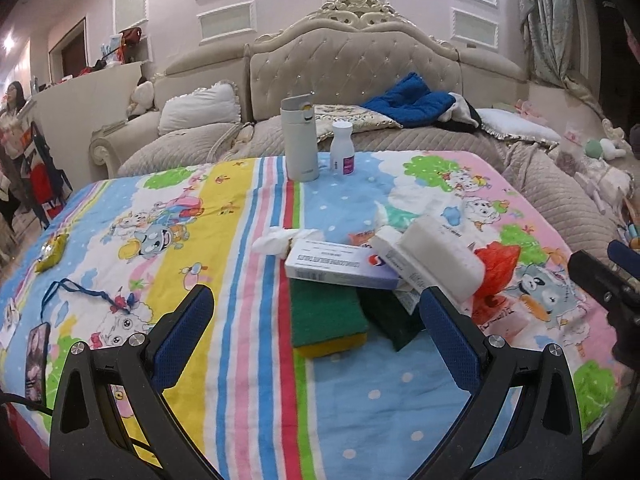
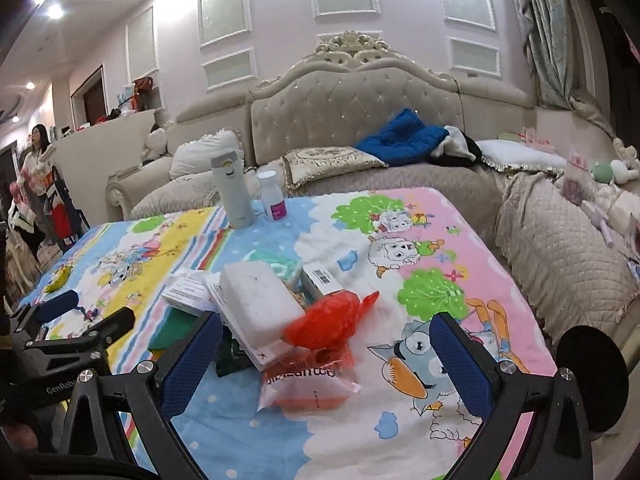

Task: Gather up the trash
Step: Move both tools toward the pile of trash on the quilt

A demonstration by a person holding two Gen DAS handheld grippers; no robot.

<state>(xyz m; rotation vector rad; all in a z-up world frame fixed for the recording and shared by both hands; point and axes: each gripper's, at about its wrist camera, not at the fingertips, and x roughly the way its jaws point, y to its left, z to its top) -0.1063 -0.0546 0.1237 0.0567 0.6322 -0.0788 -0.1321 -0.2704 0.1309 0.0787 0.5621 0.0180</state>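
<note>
A heap of trash lies on the cartoon-print blanket (image 1: 224,216): a crumpled tissue (image 1: 276,242), a white carton (image 1: 340,266), a white foam block (image 1: 440,258), a red plastic bag (image 1: 496,268), a green and yellow sponge (image 1: 326,320) and a dark scouring pad (image 1: 388,320). My left gripper (image 1: 315,294) is open just short of the sponge, holding nothing. My right gripper (image 2: 326,320) is open too, its fingers either side of the red plastic bag (image 2: 328,320), with a pink wrapper (image 2: 308,384) below it. The foam block (image 2: 260,300) sits left of the bag.
A grey flask (image 1: 299,140) and a small white bottle (image 1: 342,148) stand at the blanket's far edge. A yellow wrapper (image 1: 50,254), a blue lanyard (image 1: 80,292) and a phone (image 1: 36,356) lie at the left. A tufted sofa (image 1: 352,64) runs behind. A person (image 2: 36,152) stands far left.
</note>
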